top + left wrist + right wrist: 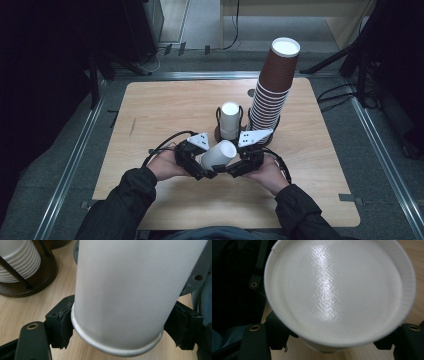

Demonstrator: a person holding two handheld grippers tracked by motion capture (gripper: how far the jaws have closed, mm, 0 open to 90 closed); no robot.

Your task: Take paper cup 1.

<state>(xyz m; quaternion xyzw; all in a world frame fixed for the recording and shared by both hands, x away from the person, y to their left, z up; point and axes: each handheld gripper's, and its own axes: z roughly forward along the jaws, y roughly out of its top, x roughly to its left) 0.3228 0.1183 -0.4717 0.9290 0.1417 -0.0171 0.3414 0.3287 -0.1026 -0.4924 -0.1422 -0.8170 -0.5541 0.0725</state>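
A white paper cup (218,155) hangs tilted above the front middle of the wooden table (160,110), base up and to the right. My left gripper (206,171) comes in from the left. In the left gripper view my left gripper (120,325) is shut on the cup (125,290) just above its rolled rim, a pad pressing on each side. My right gripper (232,170) comes in from the right. In the right gripper view the cup's round base (337,290) faces the camera, and my right gripper (332,341) is shut on the body behind it.
A tall upturned stack of brown cups (274,85) stands at the back right of the table. Just behind my hands a dark wire holder (218,134) carries a short stack of white cups (230,120); that stack (17,262) sits at the upper left of the left gripper view.
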